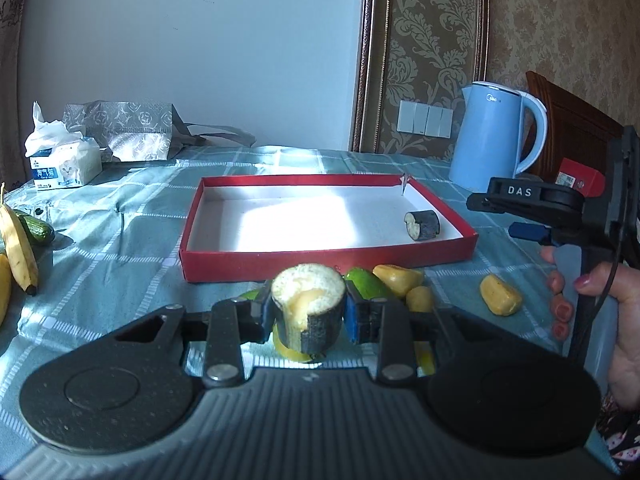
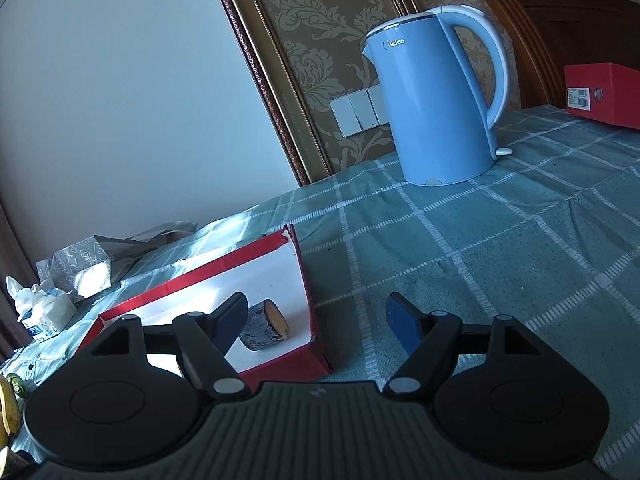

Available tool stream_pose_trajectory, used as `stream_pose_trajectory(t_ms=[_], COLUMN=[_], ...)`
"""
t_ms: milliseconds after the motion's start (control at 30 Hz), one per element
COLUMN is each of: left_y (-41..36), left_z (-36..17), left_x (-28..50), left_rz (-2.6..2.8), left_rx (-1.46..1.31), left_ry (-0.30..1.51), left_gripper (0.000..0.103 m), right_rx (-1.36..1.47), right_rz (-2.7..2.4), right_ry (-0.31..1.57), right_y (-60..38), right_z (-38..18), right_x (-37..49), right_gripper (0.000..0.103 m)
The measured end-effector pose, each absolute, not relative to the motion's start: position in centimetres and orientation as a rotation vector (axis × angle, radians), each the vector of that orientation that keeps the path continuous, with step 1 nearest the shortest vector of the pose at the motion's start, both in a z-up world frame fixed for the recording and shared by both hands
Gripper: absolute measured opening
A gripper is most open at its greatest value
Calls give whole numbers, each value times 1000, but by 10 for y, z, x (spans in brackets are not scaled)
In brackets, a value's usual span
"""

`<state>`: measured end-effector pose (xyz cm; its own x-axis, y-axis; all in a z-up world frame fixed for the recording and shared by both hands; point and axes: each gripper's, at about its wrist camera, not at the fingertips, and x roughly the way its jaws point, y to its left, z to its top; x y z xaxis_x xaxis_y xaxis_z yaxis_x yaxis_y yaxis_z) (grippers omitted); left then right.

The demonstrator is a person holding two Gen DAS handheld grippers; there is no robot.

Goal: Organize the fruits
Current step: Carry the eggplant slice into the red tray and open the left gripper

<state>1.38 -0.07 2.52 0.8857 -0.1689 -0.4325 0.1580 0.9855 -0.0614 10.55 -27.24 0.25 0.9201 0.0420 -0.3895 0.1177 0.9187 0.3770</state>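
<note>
While left fingers [image 1: 308,316] clamp dark-skinned chunk [image 1: 308,308], hiding green fruit [image 1: 366,286]; right fingers [image 2: 316,326] spread, empty.

Two dark-skinned fruit chunks [image 1: 308,312], three yellow pieces [image 1: 500,294], two bananas [image 1: 18,248], one cucumber [image 1: 38,230], one red tray [image 1: 328,258], one kettle [image 1: 492,136].

Domestic room, home setting. Evidence: table under green checked tablecloth [image 2: 500,240]; blue electric kettle [image 2: 432,96]; damask wallpaper [image 2: 320,12] with wall switches [image 2: 360,114]; tissue pack [image 1: 66,164]; carved wooden chair back [image 1: 572,124]; gift bag [image 1: 132,128].
</note>
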Motion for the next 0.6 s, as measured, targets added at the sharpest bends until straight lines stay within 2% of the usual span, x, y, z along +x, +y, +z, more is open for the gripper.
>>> stream_pose_trajectory(t_ms=[600], left_y=[11], left_z=[29], left_x=[132], left_rz=[-66], left_rx=[-71], left_ry=[502], left_gripper=[30], right_rx=[406], right_rz=[-36], right_ry=[396], right_y=[-271], right_z=[2], right_x=[106], right_gripper=[76])
